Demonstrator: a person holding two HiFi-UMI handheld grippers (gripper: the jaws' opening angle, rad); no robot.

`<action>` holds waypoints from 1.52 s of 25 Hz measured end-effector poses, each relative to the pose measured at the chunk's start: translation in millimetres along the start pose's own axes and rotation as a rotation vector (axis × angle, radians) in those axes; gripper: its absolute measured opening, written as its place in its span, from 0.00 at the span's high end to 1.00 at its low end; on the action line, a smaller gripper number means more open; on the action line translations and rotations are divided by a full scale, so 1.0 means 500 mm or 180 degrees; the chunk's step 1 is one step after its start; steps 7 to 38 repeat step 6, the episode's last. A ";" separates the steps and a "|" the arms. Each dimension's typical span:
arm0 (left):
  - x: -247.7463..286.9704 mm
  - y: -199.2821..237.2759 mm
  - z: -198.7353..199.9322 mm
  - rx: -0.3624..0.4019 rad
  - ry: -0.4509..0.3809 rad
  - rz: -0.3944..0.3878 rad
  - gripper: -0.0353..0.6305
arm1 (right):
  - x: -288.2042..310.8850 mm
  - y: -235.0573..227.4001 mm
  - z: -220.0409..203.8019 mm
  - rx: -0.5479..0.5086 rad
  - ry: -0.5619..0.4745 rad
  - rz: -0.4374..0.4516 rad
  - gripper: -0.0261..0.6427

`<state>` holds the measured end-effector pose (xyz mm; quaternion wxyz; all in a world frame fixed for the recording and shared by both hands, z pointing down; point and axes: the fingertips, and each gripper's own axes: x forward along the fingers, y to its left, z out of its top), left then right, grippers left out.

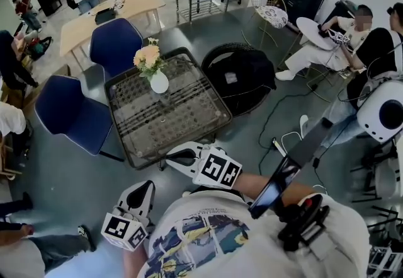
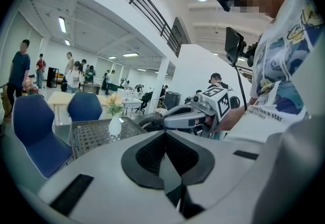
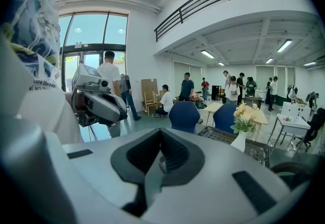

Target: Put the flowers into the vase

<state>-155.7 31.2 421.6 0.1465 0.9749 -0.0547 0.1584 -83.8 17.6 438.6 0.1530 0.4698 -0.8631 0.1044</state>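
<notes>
Only legible print: one small line on the person's T-shirt (image 2: 282, 97), seen in the left gripper view, ending in "star". Remaining words too small to read.

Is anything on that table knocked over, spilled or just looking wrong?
Nothing stands out. The vase stands upright on the table with the flowers in it. The left gripper and right gripper are shut and empty, short of the table.

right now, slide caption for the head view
Flowers in the white vase on the mesh table; left gripper and right gripper shut, empty.
</notes>
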 end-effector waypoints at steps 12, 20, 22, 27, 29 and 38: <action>-0.005 0.009 -0.003 0.0025 0.0011 0.0067 0.93 | 0.003 0.000 -0.004 -0.0001 0.0022 0.0004 0.94; -0.005 0.009 -0.003 0.0025 0.0011 0.0067 0.93 | 0.003 0.000 -0.004 -0.0001 0.0022 0.0004 0.94; -0.005 0.009 -0.003 0.0025 0.0011 0.0067 0.93 | 0.003 0.000 -0.004 -0.0001 0.0022 0.0004 0.94; -0.005 0.009 -0.003 0.0025 0.0011 0.0067 0.93 | 0.003 0.000 -0.004 -0.0001 0.0022 0.0004 0.94; -0.005 0.009 -0.003 0.0025 0.0011 0.0067 0.93 | 0.003 0.000 -0.004 -0.0001 0.0022 0.0004 0.94; -0.005 0.009 -0.003 0.0025 0.0011 0.0067 0.93 | 0.003 0.000 -0.004 -0.0001 0.0022 0.0004 0.94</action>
